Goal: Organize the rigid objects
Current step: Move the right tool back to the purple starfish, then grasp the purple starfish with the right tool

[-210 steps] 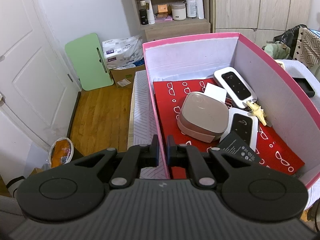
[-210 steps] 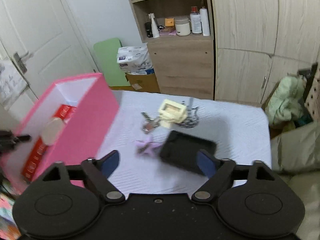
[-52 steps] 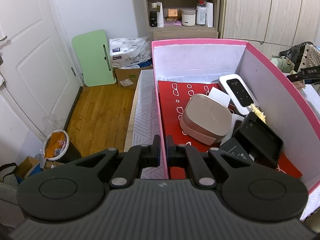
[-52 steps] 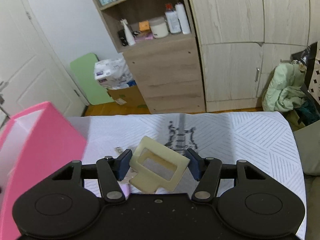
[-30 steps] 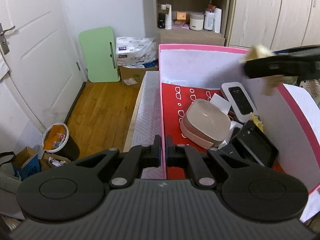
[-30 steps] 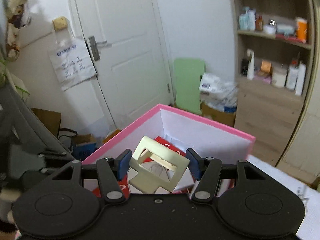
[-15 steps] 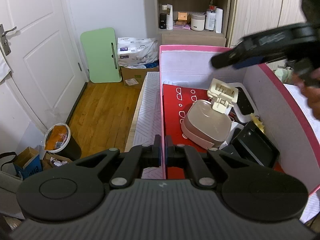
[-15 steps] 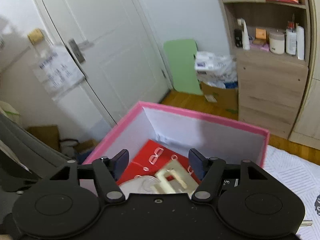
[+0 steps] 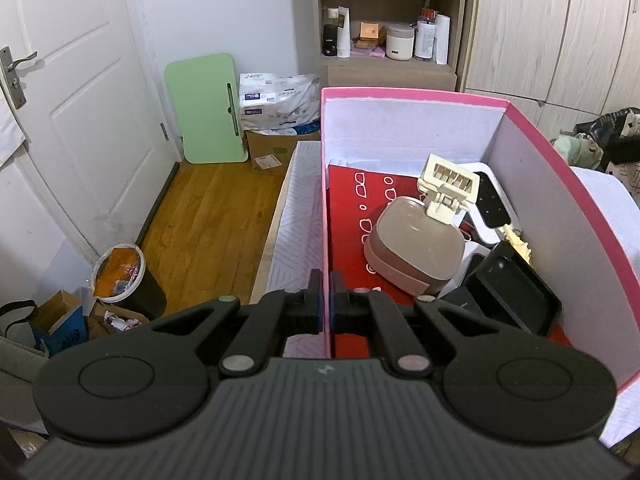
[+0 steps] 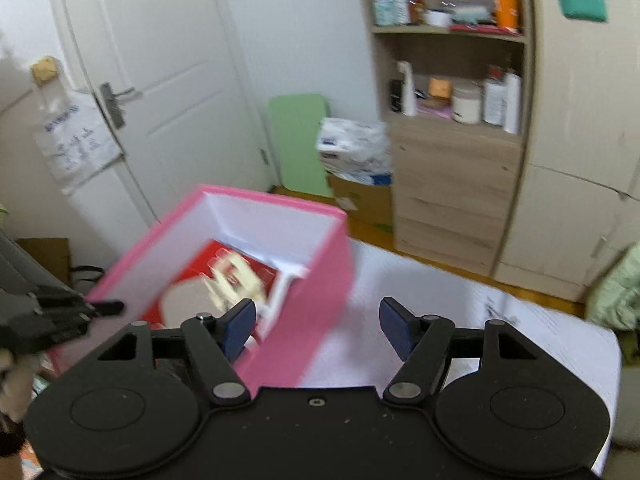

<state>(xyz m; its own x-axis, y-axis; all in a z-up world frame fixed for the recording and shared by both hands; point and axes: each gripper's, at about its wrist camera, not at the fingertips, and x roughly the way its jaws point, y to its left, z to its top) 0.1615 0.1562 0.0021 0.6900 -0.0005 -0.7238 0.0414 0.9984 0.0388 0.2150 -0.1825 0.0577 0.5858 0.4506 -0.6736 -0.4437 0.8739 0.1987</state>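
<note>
My left gripper (image 9: 326, 312) is shut on the near left wall of the pink box (image 9: 560, 168). Inside, on a red patterned sheet (image 9: 348, 216), a cream plastic clip (image 9: 448, 192) leans on a beige rounded case (image 9: 416, 248). Beside them lie a white device (image 9: 494, 200) and a black tray (image 9: 508, 296). My right gripper (image 10: 318, 326) is open with nothing between its fingers, above the pink box's (image 10: 316, 280) right wall and the bed. The cream clip (image 10: 236, 280) shows there as a blur inside the box.
The box sits on a bed with a white patterned cover (image 10: 500, 320). Behind stand a wooden shelf unit (image 9: 384, 40) and wardrobe doors (image 9: 560, 40). A green board (image 9: 208, 108), a cardboard carton (image 9: 280, 144) and a bin (image 9: 120, 272) are on the wooden floor by the door.
My right gripper opened and let the cream clip go into the box, then swung away to the right. The clip now rests against the beige case. My left gripper kept still.
</note>
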